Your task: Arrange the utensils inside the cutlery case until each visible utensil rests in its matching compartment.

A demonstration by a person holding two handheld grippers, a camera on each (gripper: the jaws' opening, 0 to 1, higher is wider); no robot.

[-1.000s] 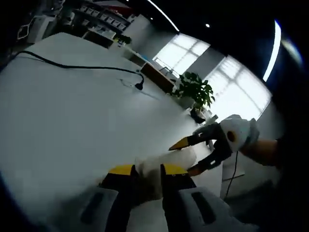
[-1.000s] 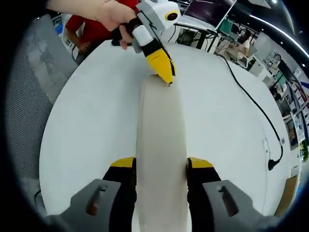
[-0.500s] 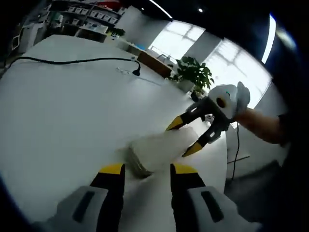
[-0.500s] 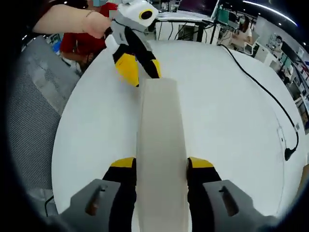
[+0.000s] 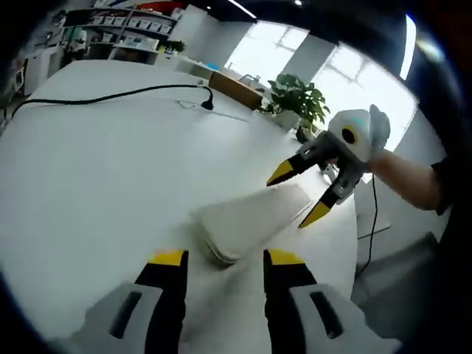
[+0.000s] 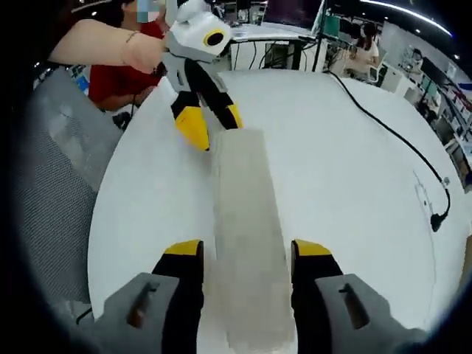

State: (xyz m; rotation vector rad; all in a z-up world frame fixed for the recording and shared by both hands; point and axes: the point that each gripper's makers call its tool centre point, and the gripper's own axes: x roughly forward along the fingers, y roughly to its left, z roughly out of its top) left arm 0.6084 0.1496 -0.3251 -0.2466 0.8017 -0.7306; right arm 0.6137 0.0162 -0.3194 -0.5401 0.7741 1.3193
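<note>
Left gripper view: cutlery case (image 5: 251,221) lies on the white table (image 5: 96,169); left gripper (image 5: 219,259) jaws parted at its near end, right gripper (image 5: 308,190) spread above its far end. Right gripper view: case between parted jaws.

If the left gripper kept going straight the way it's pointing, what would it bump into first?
Most likely the near end of the cutlery case, which lies on the white table just ahead of the open left gripper and lined up with the gap between its jaws. The right gripper is farther along.
</note>
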